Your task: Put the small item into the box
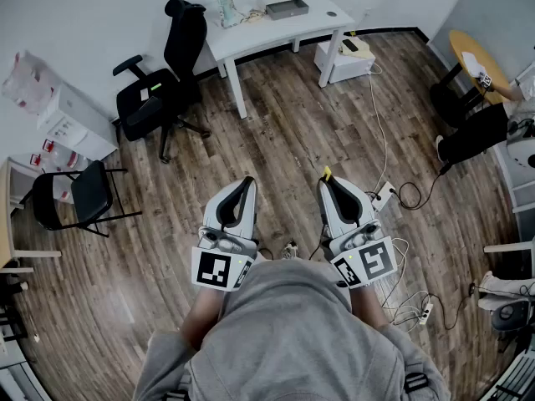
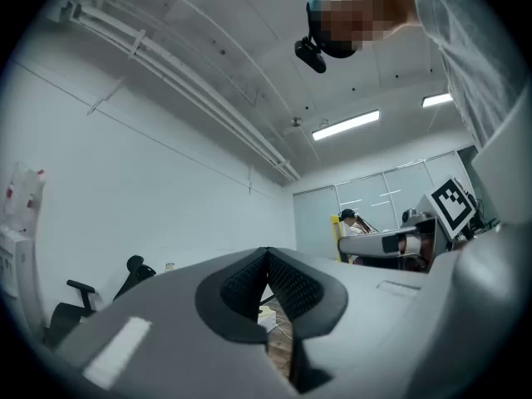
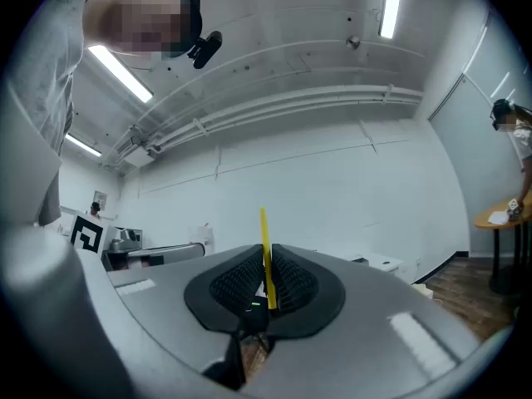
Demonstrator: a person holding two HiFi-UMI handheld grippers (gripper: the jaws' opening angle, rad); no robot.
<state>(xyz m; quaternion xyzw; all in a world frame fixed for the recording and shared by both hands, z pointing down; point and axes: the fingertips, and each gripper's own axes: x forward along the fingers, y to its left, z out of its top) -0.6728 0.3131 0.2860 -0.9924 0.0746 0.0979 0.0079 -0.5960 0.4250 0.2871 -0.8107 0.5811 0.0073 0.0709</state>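
Grey sweatshirt (image 1: 292, 332) fills the bottom of the head view. Both claws are held close to the chest and tilted up and away from the body, which looks like a carrying pose more than a working one. On the person's left, the left claw (image 1: 247, 180) has its jaws pressed together with nothing between them; its own view shows only a sliver of floor below the meeting tips. Beside it, the right claw (image 1: 328, 180) is clamped on the small item, a thin yellow strip (image 3: 264, 239). It stands upright between the ribbed jaws and pokes out past their tips, gripped low so that its free end leads. Below both lies the wooden floor (image 1: 284, 132), with a power strip (image 1: 386, 195) and white cables off to the right. Farther off stand a black office chair (image 1: 159, 94) and, beyond it, a white table (image 1: 251, 36) against the wall. A shallow grey box (image 1: 287, 7) sits near the table's far edge, toward its right end. It is probably the target and is well apart from the strip, so closing that gap seems the first need.
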